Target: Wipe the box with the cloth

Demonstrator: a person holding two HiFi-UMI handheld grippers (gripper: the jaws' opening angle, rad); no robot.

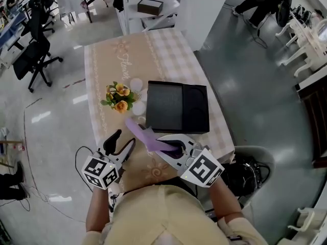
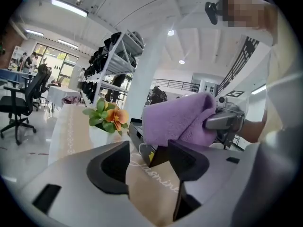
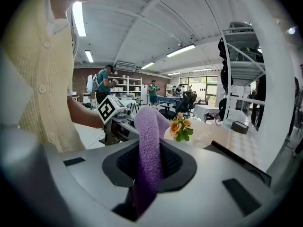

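The black box (image 1: 178, 107) lies flat in the middle of the table. A purple cloth (image 1: 142, 131) is pinched in my right gripper (image 1: 167, 146), near the table's front edge, and sticks out toward the box's near-left corner. In the right gripper view the cloth (image 3: 149, 141) stands up between the shut jaws of the right gripper (image 3: 149, 162). My left gripper (image 1: 124, 138) hovers to the left of it, open and empty. In the left gripper view, past the open left gripper (image 2: 147, 160), I see the cloth (image 2: 180, 117) and the box (image 2: 136, 132).
A small pot of orange flowers (image 1: 119, 97) and two white cups (image 1: 137, 84) stand just left of the box on the beige checked tablecloth (image 1: 168, 50). Office chairs (image 1: 33, 50), shelving and another table stand on the floor beyond.
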